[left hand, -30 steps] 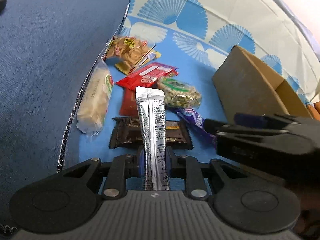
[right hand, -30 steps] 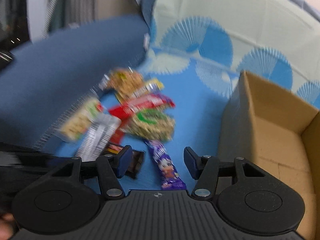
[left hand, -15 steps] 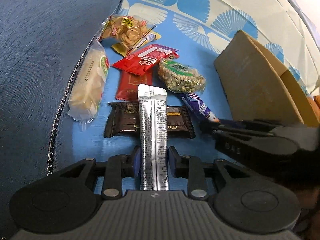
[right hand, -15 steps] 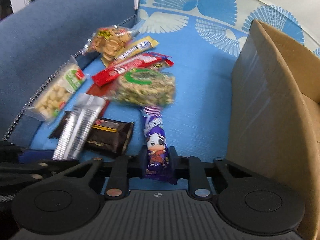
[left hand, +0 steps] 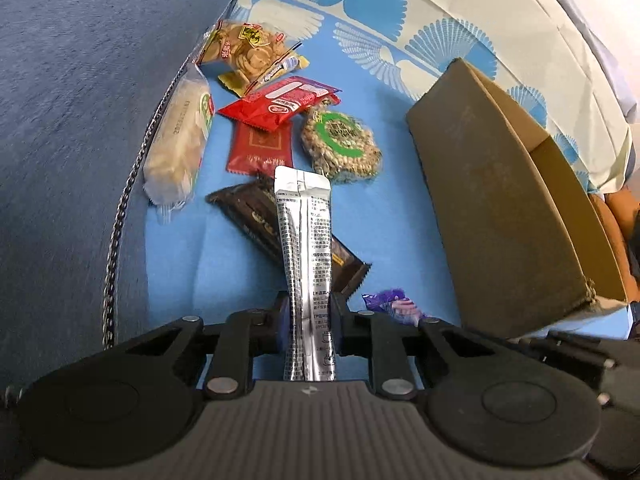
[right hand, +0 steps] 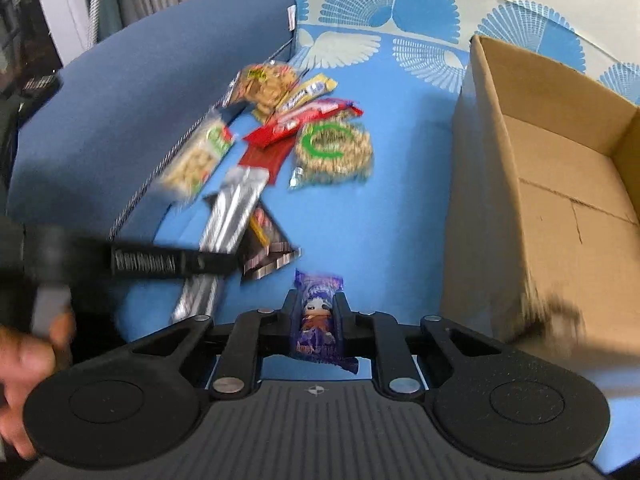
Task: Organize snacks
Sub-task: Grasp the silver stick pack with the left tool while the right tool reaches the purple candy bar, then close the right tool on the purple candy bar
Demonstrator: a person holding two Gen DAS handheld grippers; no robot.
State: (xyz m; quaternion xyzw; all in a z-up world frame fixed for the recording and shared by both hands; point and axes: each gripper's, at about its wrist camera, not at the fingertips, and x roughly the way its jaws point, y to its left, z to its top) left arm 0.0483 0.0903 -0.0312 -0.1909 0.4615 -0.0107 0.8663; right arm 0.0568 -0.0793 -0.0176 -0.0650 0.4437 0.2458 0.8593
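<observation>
A long silver sachet (left hand: 306, 240) stands between the fingers of my left gripper (left hand: 308, 312), whose jaws are closing and press on its lower end. It hangs over a dark chocolate bar (left hand: 248, 212). My right gripper (right hand: 317, 298) is shut on a purple cartoon snack bar (right hand: 318, 312), held just above the blue cloth. The open cardboard box (right hand: 500, 184) stands directly to its right, with nothing visible inside. In the right wrist view the left gripper (right hand: 208, 262) and silver sachet (right hand: 236, 204) sit at the left. The purple bar's end (left hand: 394, 306) shows in the left wrist view.
Loose snacks lie on the blue cloth: a green-ringed nut bag (left hand: 342, 146), red packets (left hand: 280, 102), a white cracker pack (left hand: 180, 140) and a biscuit bag (left hand: 248, 48). A metal chain (left hand: 120, 216) runs along the blue sofa arm (left hand: 80, 80). A hand (right hand: 24, 356) shows lower left.
My right gripper went from open to shut on the purple bar and drew it back toward the box's near corner. My left gripper kept the silver sachet and turned slightly.
</observation>
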